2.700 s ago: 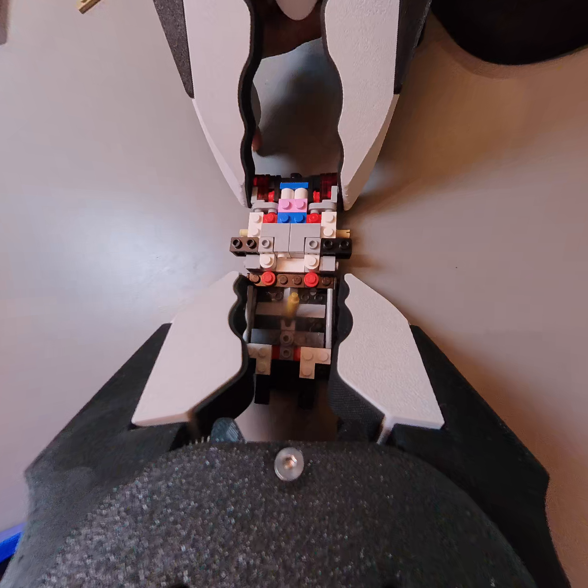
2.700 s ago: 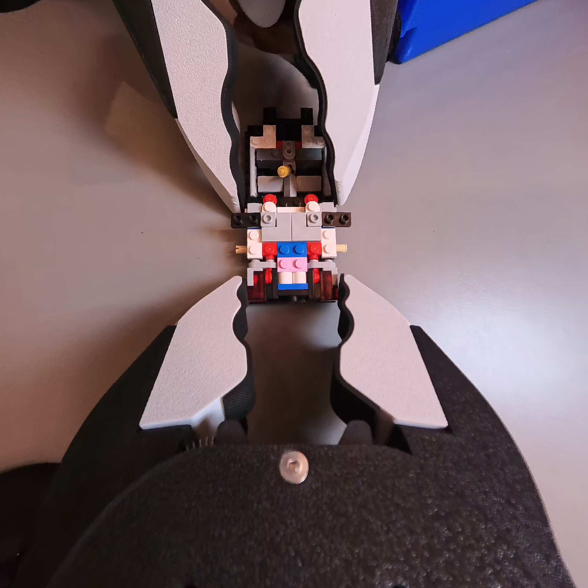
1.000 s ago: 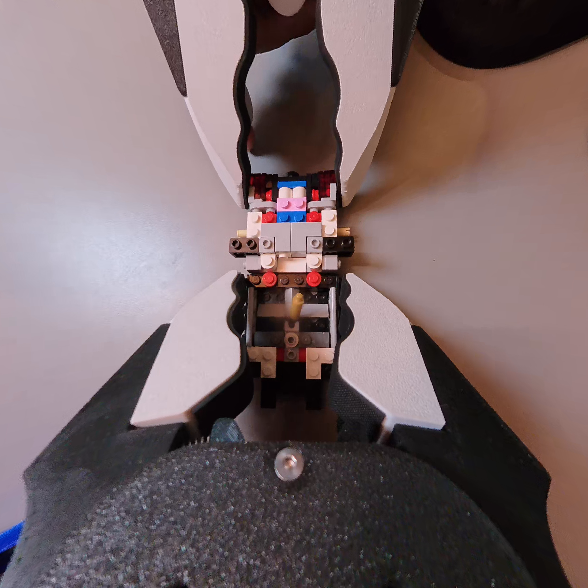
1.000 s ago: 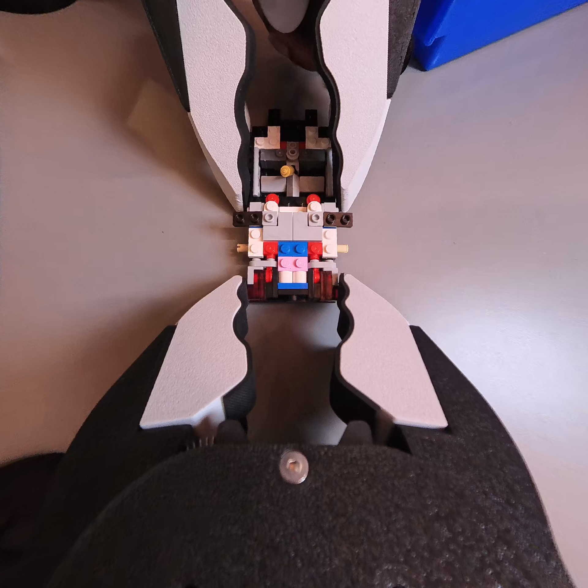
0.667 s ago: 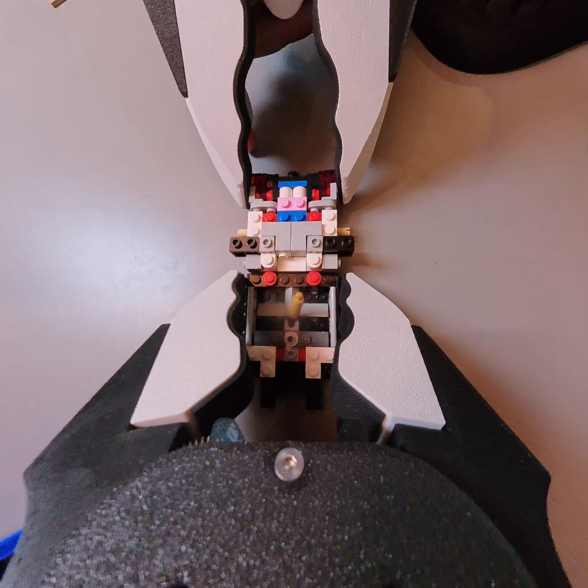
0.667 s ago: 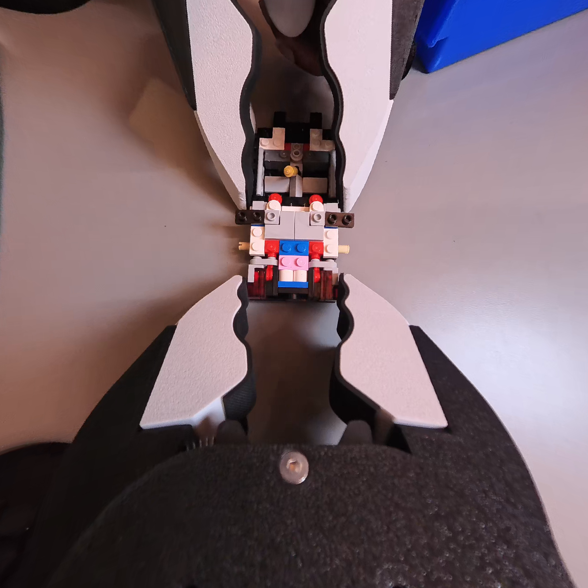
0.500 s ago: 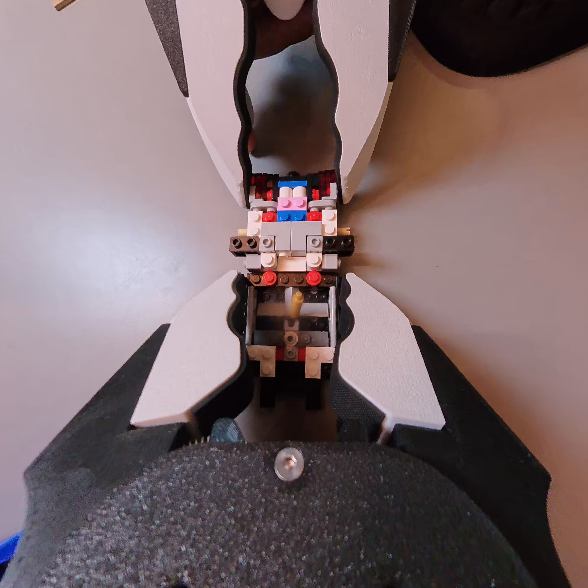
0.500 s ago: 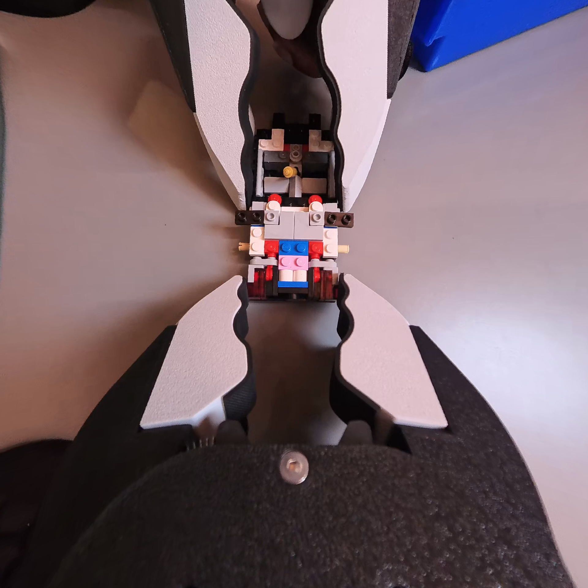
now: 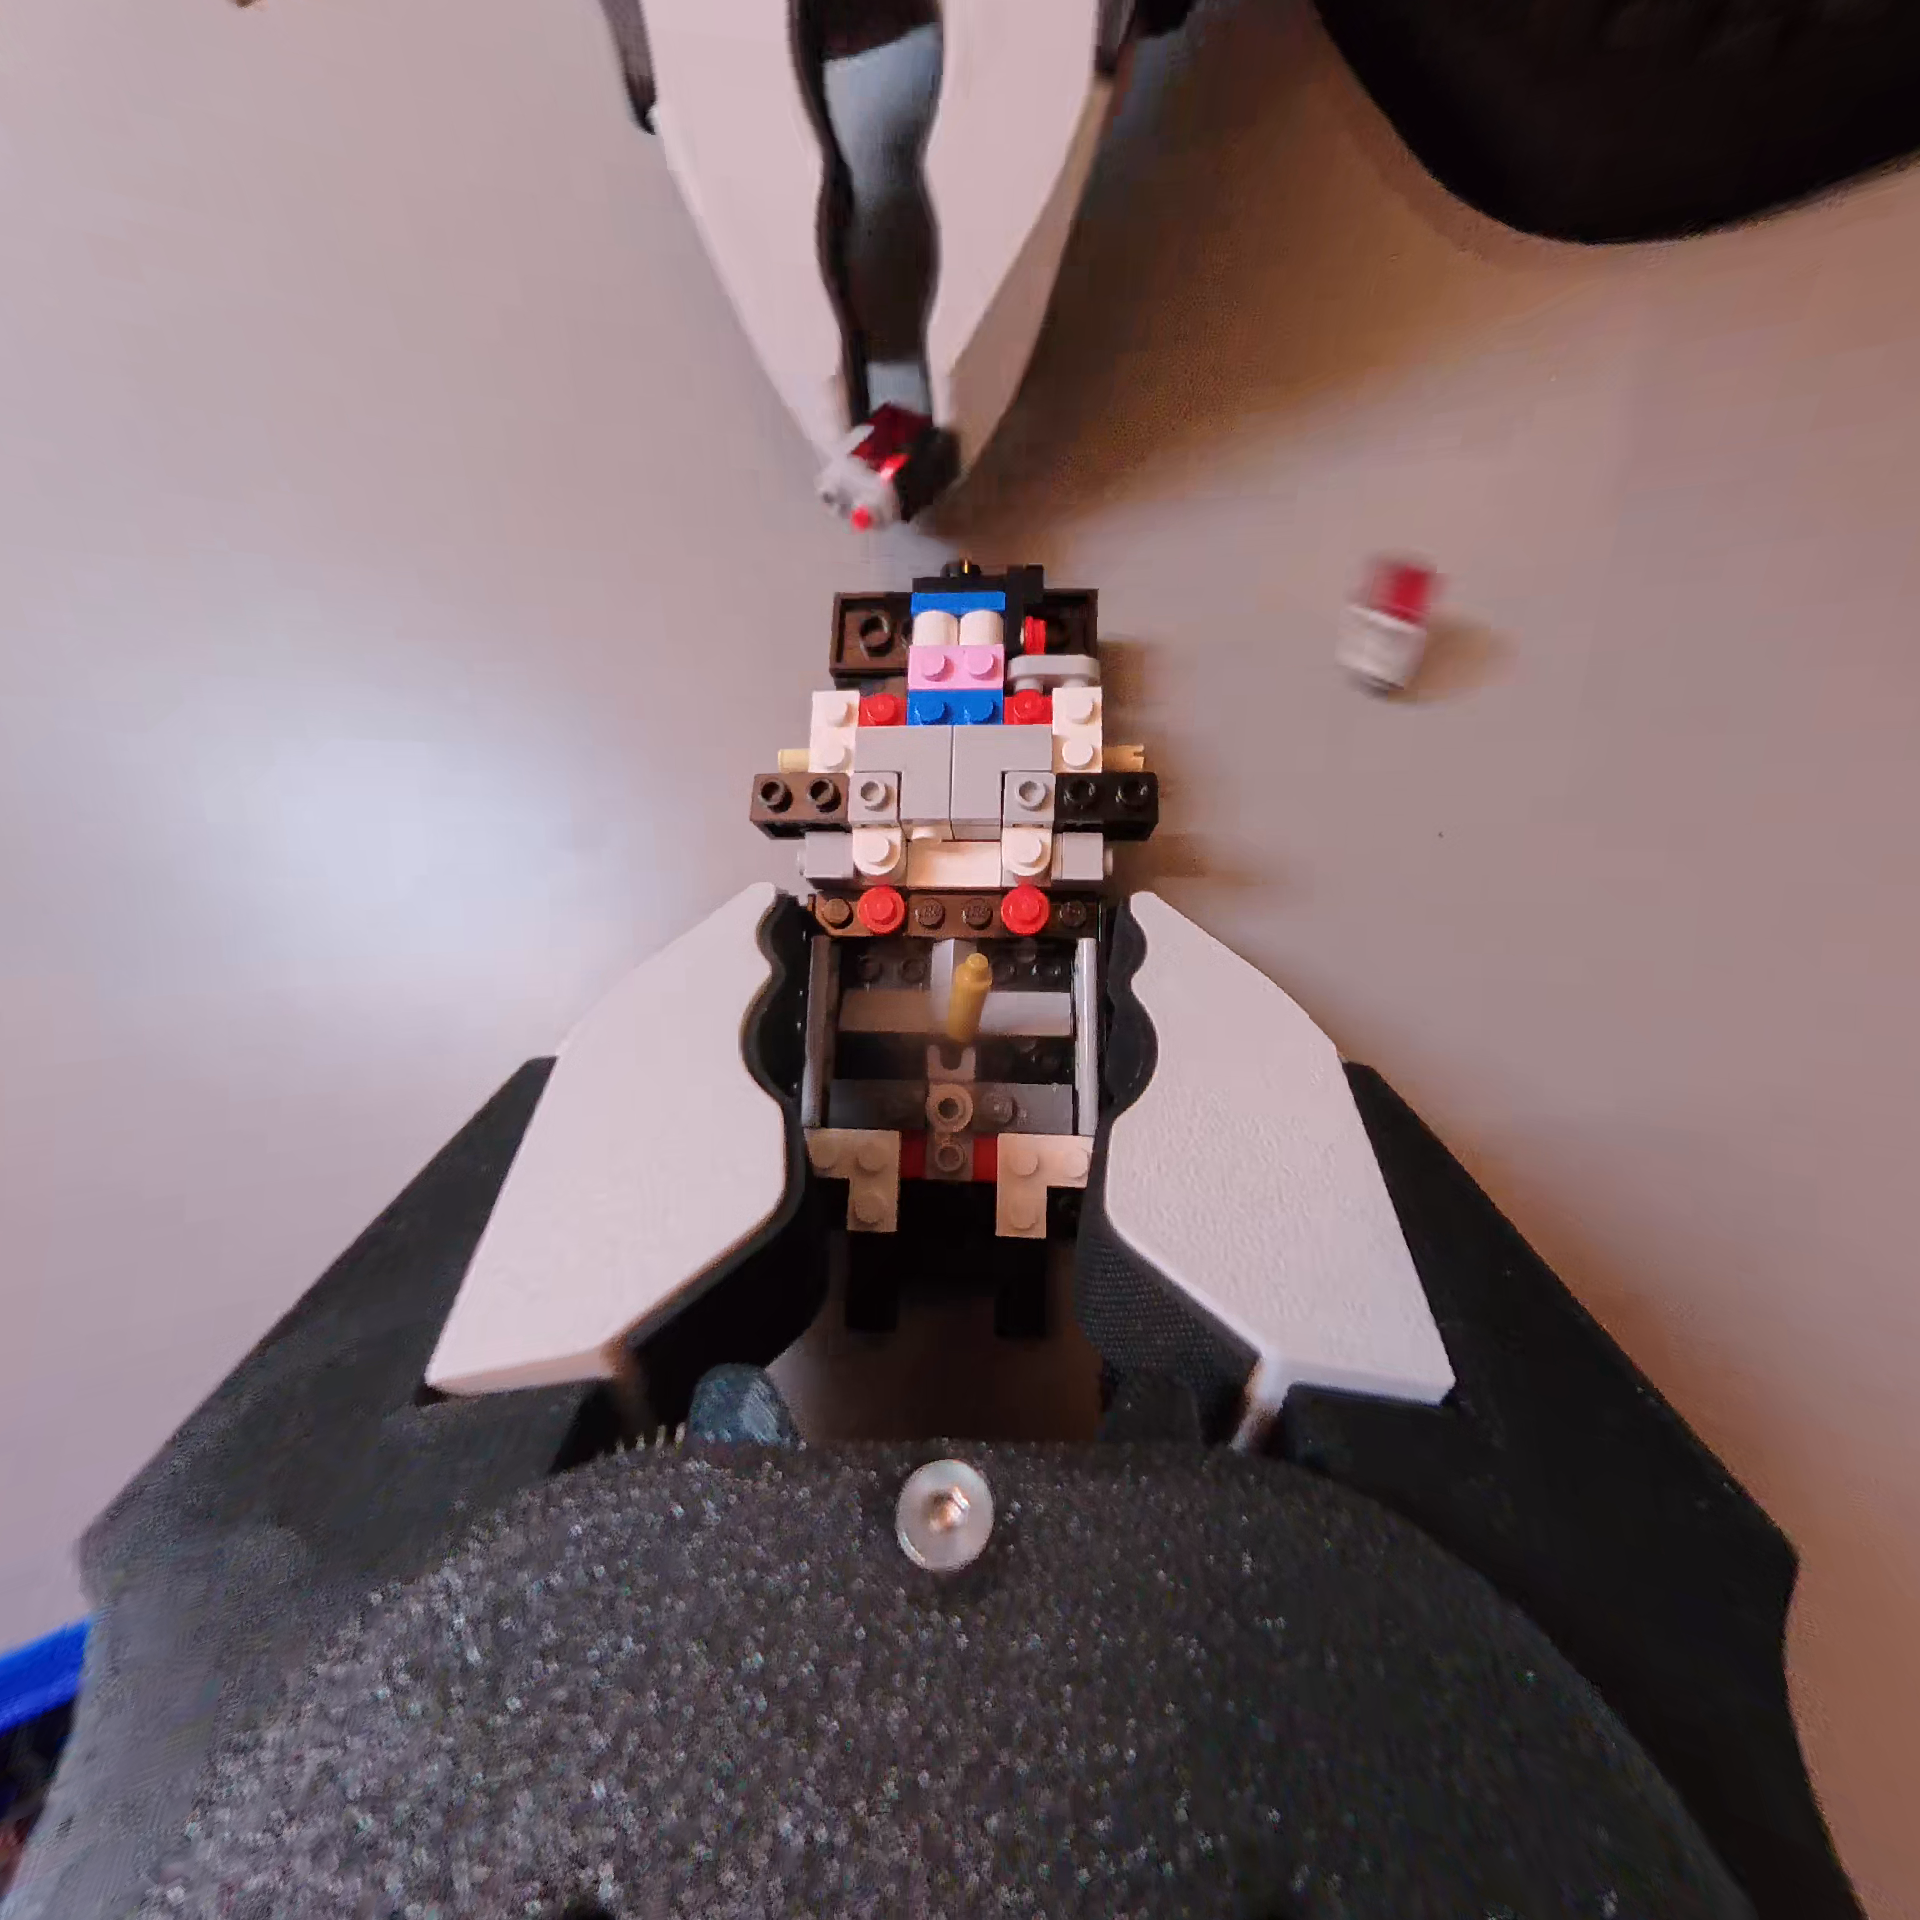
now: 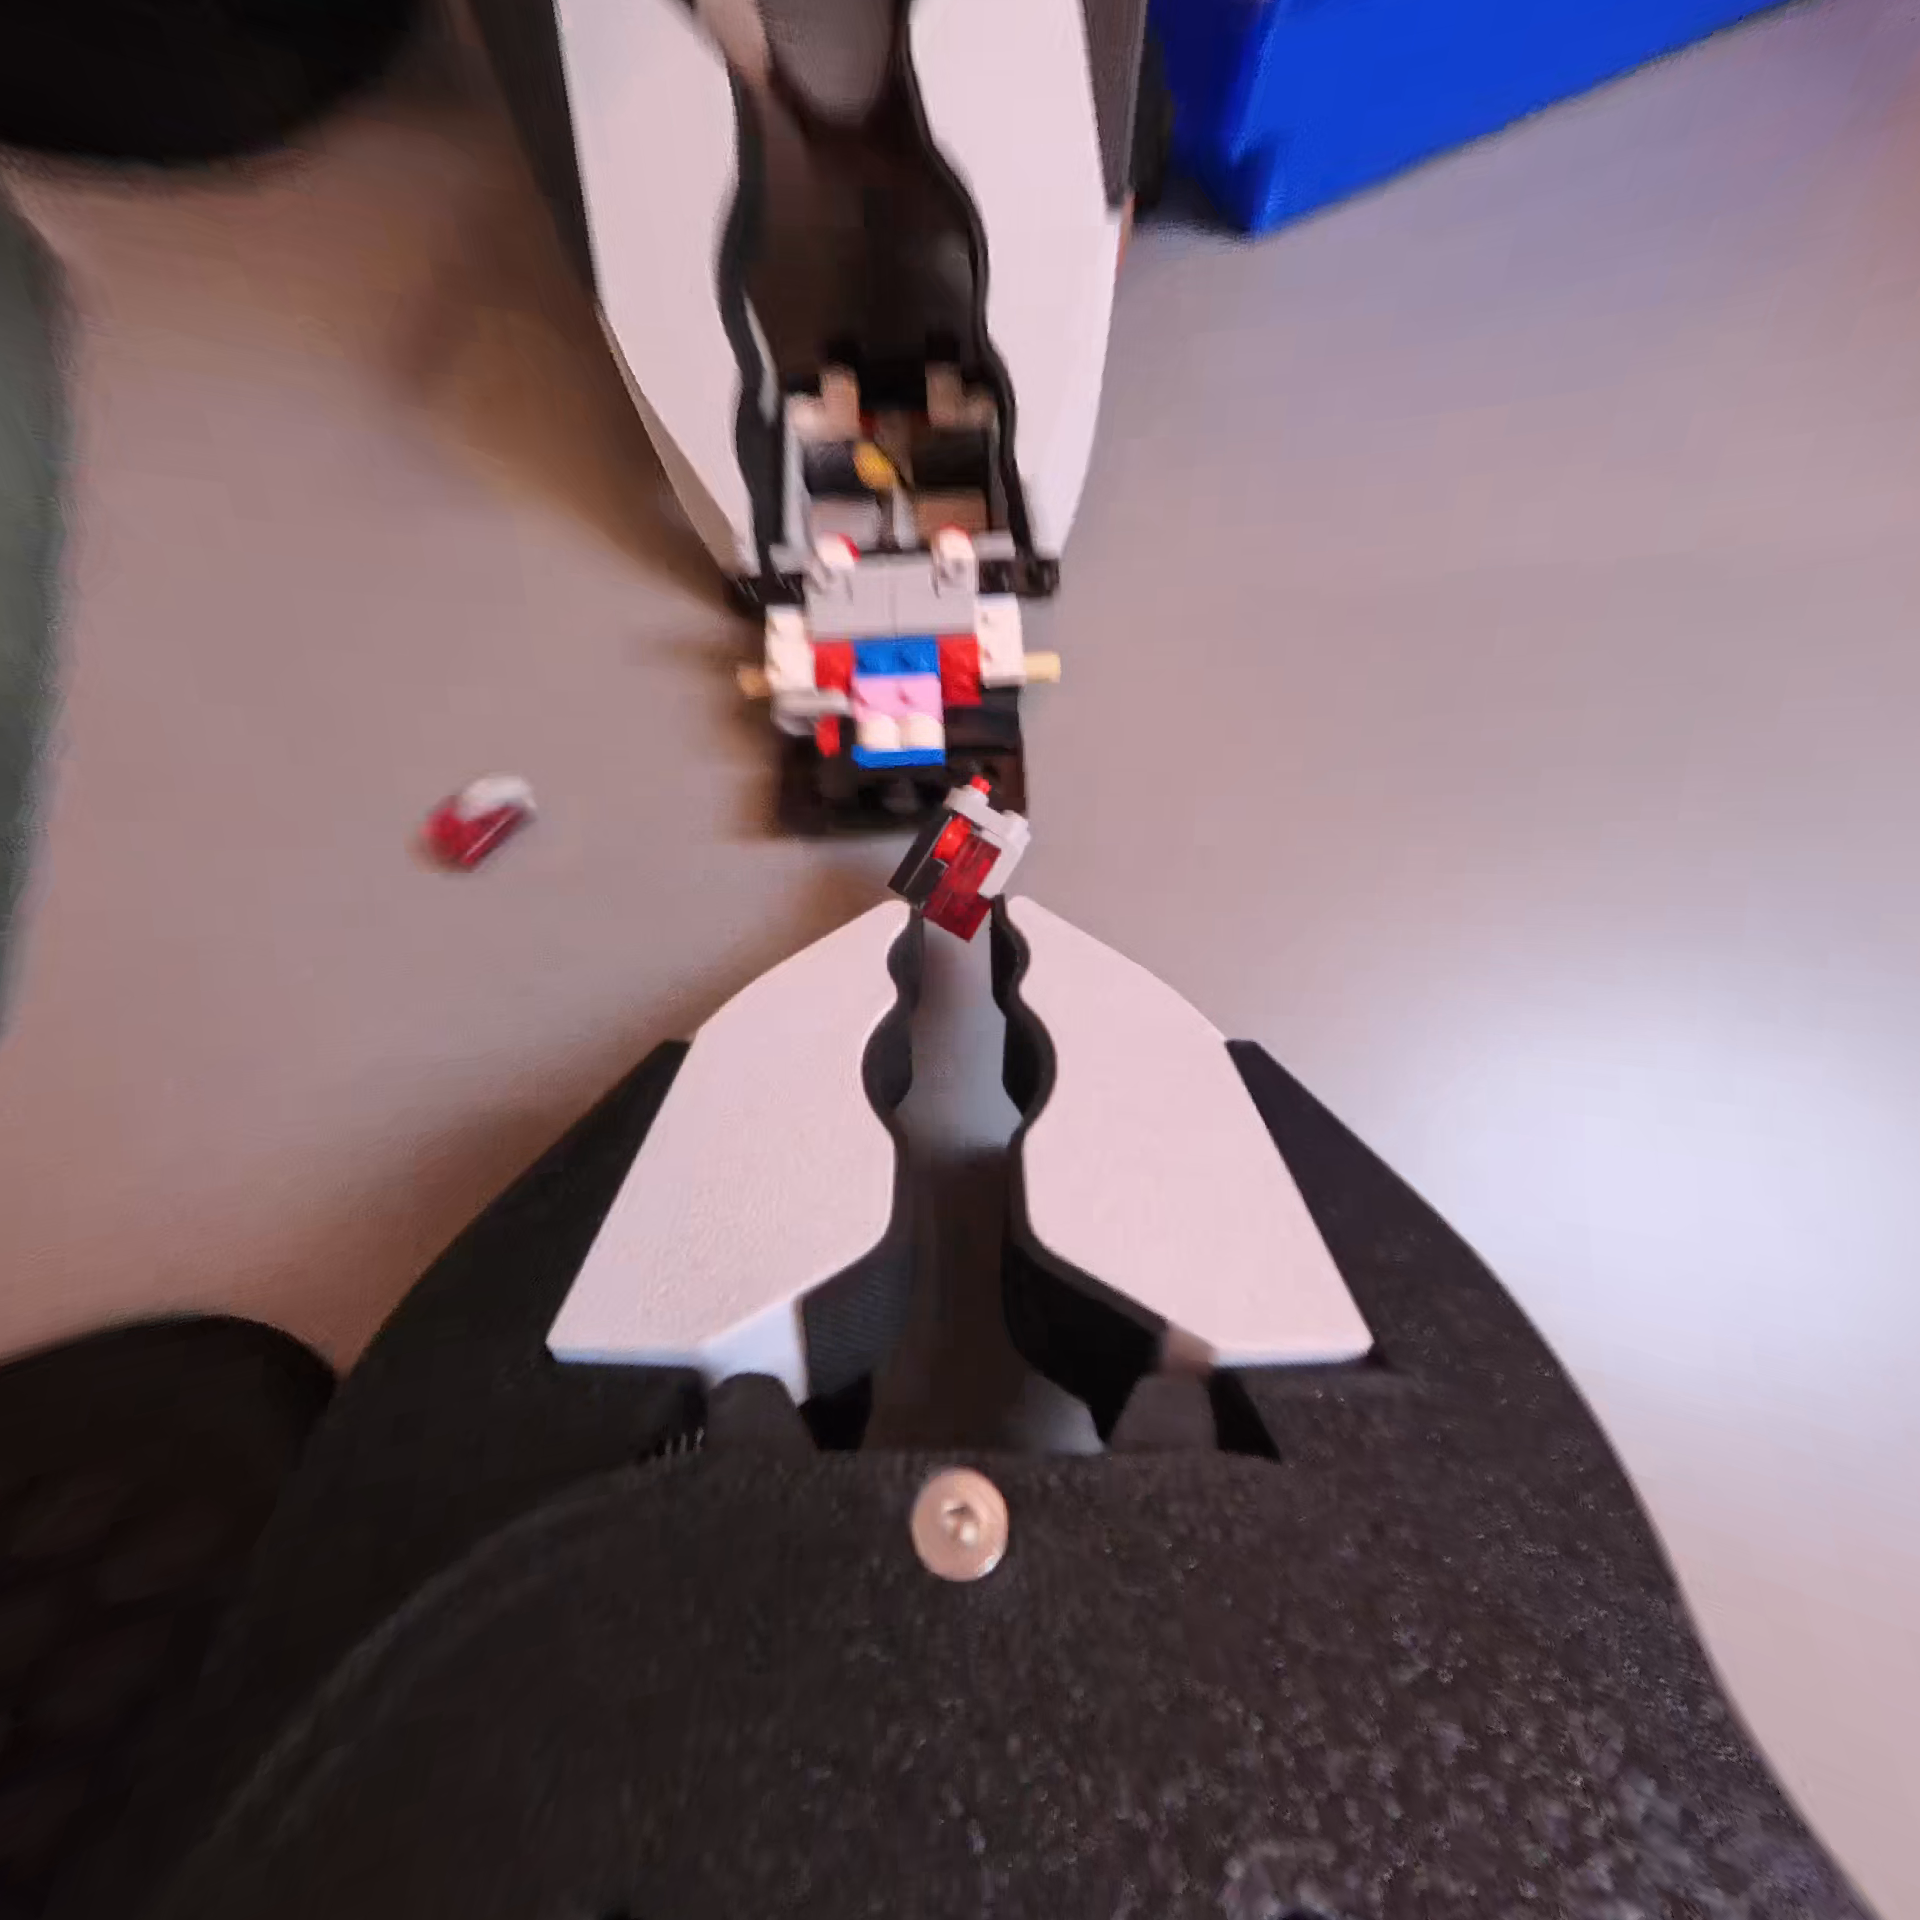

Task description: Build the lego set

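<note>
Broken apart since a moment ago: brick model (image 9: 951, 821) now short of its far end, a red-and-grey chunk (image 10: 961, 857) gone with the right gripper (image 10: 951, 914), a second red-and-white piece (image 9: 1387, 629) loose on the worktop (image 9: 364, 623) off to one side. Left gripper (image 9: 951, 1049) level and low, jaws clamped on the model's near end. Right jaws nearly closed, pinching the chunk at their tips, drawn just clear of the model.
</note>
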`<state>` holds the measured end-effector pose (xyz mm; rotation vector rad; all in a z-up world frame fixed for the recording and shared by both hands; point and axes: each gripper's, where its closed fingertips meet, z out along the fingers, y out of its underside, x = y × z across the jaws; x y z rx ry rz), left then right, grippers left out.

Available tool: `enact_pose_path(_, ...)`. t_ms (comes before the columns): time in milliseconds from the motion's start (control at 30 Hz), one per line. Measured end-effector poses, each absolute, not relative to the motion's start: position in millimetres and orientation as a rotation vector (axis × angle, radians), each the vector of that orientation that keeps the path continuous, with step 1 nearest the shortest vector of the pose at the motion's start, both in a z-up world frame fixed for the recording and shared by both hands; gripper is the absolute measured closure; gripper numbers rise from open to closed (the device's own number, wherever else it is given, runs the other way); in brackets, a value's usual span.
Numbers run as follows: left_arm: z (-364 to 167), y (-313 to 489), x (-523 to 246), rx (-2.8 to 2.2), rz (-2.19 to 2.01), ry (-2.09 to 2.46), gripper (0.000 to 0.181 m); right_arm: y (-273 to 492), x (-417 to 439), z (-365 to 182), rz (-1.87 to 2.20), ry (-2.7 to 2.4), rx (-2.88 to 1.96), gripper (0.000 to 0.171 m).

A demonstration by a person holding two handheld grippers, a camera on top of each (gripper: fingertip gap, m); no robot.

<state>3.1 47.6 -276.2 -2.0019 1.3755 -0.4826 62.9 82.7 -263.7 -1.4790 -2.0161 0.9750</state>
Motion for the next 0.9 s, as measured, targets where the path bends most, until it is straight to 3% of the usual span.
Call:
enact_pose_path(333,-277.3,48.5,1.0,-2.016,-0.460,1.368,0.125,85.6,66.9,-259.0,0.817,-2.019,-1.458,0.152)
enact_pose_path(567,-277.1,50.9,-0.1,-2.011,-0.451,1.350,0.125,93.3,66.2,-267.5,0.778,-2.002,-1.531,0.133)
enact_pose_path(633,-277.2,51.2,-0.2,-2.010,-0.451,1.350,0.125,95.4,63.5,-272.3,0.749,-2.011,-1.547,0.133)
enact_pose_path(733,-277.1,52.3,-0.4,-2.011,-0.447,1.344,0.125,94.5,60.8,-276.9,0.718,-2.035,-1.568,0.147)
enact_pose_path(900,-277.0,54.5,-0.2,-2.011,-0.441,1.333,0.125,73.6,71.0,-276.7,0.762,-2.147,-1.553,0.148)
